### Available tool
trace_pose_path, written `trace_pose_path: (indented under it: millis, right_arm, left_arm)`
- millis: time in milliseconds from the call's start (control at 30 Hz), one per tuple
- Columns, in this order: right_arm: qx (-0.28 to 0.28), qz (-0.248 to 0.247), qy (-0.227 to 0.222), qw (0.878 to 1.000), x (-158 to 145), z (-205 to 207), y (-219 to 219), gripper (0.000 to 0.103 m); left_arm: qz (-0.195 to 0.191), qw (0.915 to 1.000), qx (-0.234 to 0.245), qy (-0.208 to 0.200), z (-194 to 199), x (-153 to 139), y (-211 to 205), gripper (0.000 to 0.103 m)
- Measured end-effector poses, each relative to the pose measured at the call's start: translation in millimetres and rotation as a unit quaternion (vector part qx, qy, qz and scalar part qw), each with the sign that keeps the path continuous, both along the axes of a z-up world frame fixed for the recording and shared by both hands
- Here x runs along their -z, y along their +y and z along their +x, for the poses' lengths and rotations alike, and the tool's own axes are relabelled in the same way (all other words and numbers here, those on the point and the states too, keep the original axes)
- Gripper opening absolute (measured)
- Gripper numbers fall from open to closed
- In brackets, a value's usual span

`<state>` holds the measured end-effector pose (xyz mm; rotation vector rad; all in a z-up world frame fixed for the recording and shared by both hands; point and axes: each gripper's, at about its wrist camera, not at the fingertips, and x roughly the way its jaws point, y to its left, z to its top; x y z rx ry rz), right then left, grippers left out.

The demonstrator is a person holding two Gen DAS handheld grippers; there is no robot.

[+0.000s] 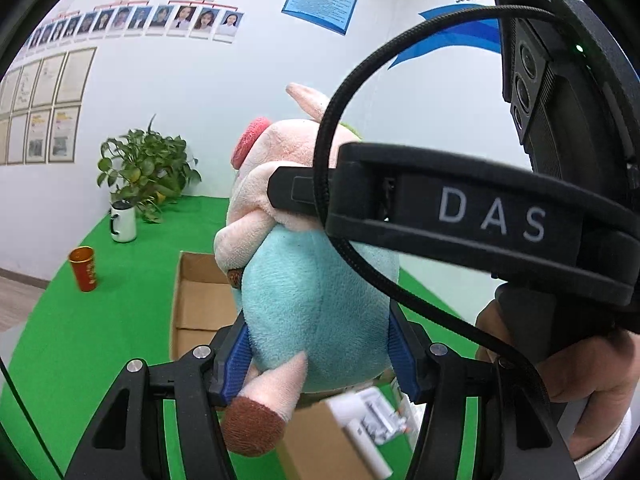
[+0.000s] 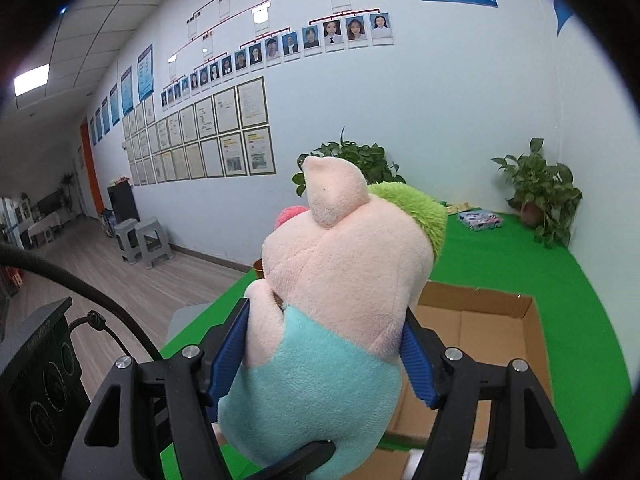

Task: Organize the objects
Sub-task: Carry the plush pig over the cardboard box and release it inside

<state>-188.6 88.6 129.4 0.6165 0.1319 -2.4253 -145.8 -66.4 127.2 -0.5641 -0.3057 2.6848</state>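
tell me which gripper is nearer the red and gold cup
Left. The left gripper, shut on the plush pig, has the cup to its left; the right gripper view hides it.

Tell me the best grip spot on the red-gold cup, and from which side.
Grip the red-gold cup around its mid-body, coming in level from the side. It stands upright and apart on the green mat, its mouth open upward; the round wall probably fits between the fingers.

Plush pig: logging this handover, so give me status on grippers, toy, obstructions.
Left gripper and right gripper both shut on plush pig. Pig held above open cardboard box. Nothing blocking the box.
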Motion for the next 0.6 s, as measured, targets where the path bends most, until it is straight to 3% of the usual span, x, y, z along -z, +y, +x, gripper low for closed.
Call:
trace_pose_path:
  millis: [100, 267, 500, 600]
  right_arm:
    - [0.004, 0.015, -0.014, 1.000, 4, -25, -9, 0.068]
    - [0.001, 0.033, -0.059, 0.998, 30, -66, -20, 0.068]
    - [-0.002, 0.056, -0.127, 0.990, 82, -117, -35, 0.068]
    - [-0.003, 0.056, -0.164, 0.985, 108, -138, -37, 0.068]
  left_arm:
    - [0.013, 0.9997, 0.004, -0.019, -32, -1, -6, 0.057]
    - [0.038, 0.9967, 0.008, -0.071, -54, 5, -6, 0.057]
    - [0.058, 0.9865, 0.007, -0.153, -162, 98, -46, 0.057]
    - [0.060, 0.9808, 0.005, -0.186, -180, 136, -52, 0.057]
